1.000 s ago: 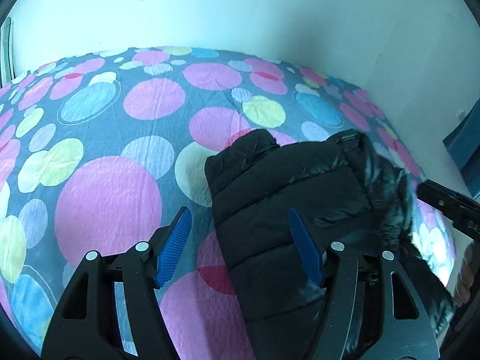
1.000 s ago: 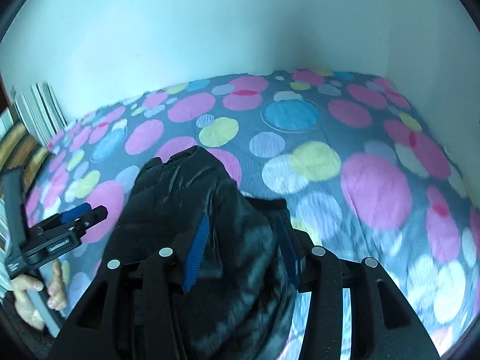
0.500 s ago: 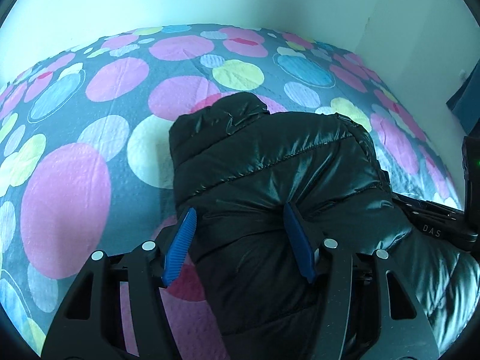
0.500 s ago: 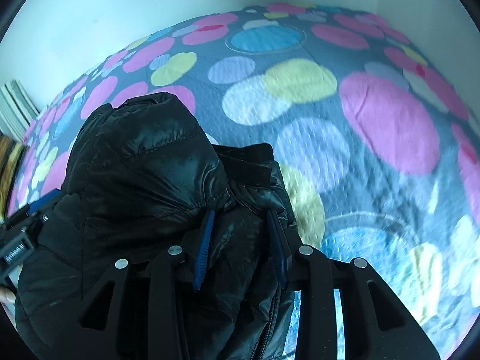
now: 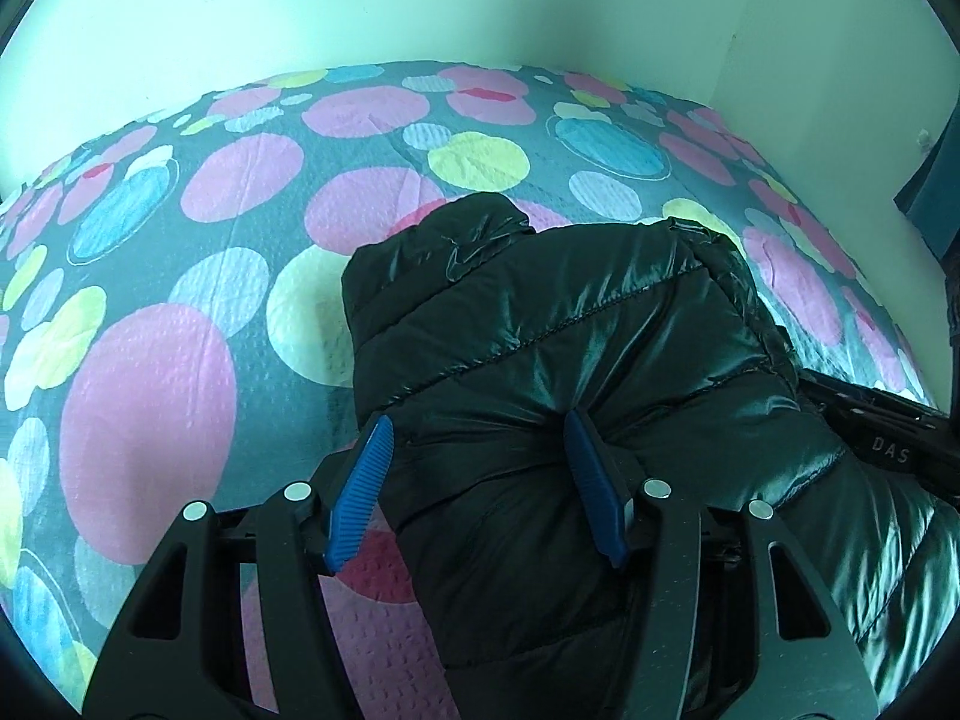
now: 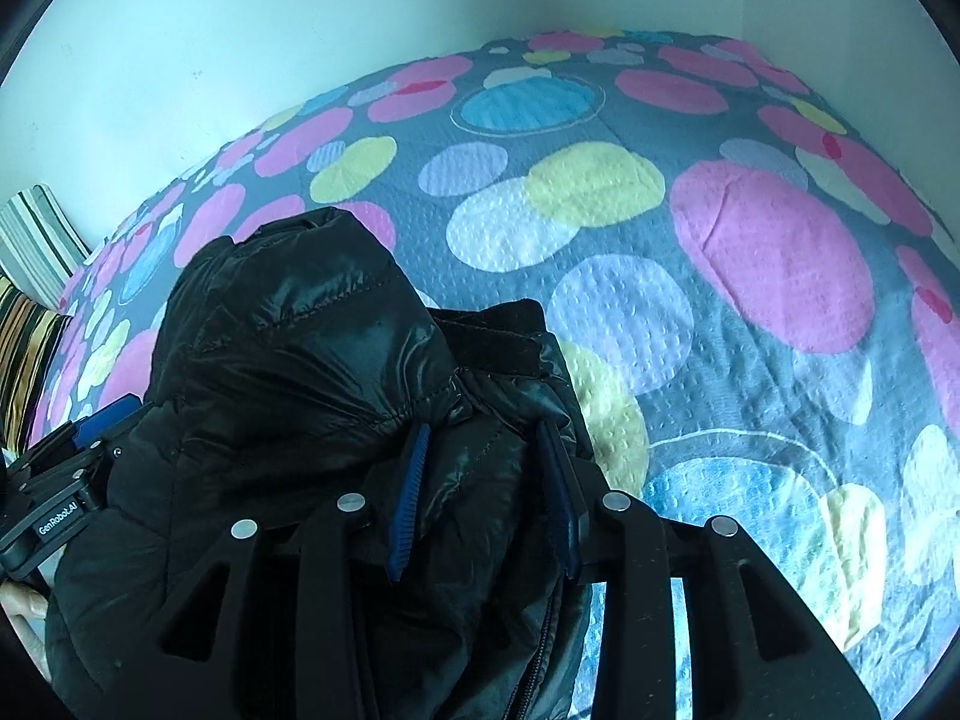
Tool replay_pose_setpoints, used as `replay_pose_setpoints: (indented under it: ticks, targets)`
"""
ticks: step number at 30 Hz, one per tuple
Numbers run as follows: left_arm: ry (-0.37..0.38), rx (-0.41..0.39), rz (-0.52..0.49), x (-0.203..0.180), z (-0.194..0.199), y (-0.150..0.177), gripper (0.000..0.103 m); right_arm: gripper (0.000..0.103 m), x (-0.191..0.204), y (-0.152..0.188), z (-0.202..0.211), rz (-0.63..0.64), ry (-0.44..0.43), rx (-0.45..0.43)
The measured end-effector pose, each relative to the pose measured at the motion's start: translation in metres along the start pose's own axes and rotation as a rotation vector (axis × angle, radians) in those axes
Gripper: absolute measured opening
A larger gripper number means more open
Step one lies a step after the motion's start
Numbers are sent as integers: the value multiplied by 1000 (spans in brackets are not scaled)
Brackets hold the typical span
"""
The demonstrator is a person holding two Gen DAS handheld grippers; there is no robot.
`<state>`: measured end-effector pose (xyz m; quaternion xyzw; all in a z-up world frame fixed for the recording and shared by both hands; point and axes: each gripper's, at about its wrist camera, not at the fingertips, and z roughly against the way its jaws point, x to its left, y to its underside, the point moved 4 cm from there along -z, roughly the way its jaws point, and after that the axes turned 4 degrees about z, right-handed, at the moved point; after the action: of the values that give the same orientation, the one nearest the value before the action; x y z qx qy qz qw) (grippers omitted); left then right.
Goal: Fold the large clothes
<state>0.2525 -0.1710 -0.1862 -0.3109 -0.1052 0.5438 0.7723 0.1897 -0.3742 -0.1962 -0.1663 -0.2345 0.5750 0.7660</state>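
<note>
Jacket pinched in both my grippers over the spotted bedspread [image 5: 150, 408].
My left gripper [image 5: 477, 480] and right gripper [image 6: 480, 492] each clamp bunched folds of the shiny black quilted puffer jacket [image 5: 540, 324].

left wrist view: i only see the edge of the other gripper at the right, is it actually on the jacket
observer: yes, the right gripper has jacket fabric pinched between its jaws, which have just been closing
operator: which part of it
observer: just below the matte collar band, with the zipper running down under the jaws
operator: anything else around the bed
observer: striped cushions sit at the left end of the bed, by the wall
</note>
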Motion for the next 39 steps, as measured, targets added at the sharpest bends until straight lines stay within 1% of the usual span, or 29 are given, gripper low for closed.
replay_pose_setpoints:
  ticks: [5,8,12,16,19,21,23,24,25,27,29,30,33,34,35,37,39]
  targets:
    - [-19,-20,2,2,11,0,58,37,4,-4,23,-7,14,-31]
    - [-13,-32,29,8,23,2,58,38,8,-5,41,-2,32,-57]
    - [-7,-51,50,16,44,8,59,38,24,-1,81,37,46,-101]
    - [11,-79,81,28,71,23,60,38,50,10,118,103,14,-145]
    - [32,-89,91,33,84,38,61,38,70,26,135,165,-13,-152]
    - [48,-83,85,32,85,46,61,38,77,36,133,193,-21,-128]
    - [42,-71,64,28,80,53,61,38,77,46,124,207,-1,-102]
    - [42,-63,62,28,77,55,61,38,72,51,116,199,32,-84]
    - [50,-60,66,26,75,58,61,38,66,55,109,181,45,-62]
    - [53,-59,60,23,73,60,61,38,57,64,98,158,46,-19]
    - [55,-55,41,19,70,60,61,38,45,77,81,136,72,24]
    - [52,-55,28,15,68,60,61,39,39,83,74,118,62,33]
    - [29,-62,-3,5,61,63,59,45,25,90,62,59,33,41]
    - [25,-61,-10,3,58,63,58,49,20,92,57,42,30,43]
    - [27,-59,-11,1,55,64,56,50,17,93,53,26,18,45]
    - [34,-54,3,1,48,64,56,51,9,97,44,-23,-22,52]
    - [30,-51,5,1,45,64,56,52,7,99,42,-40,-36,50]
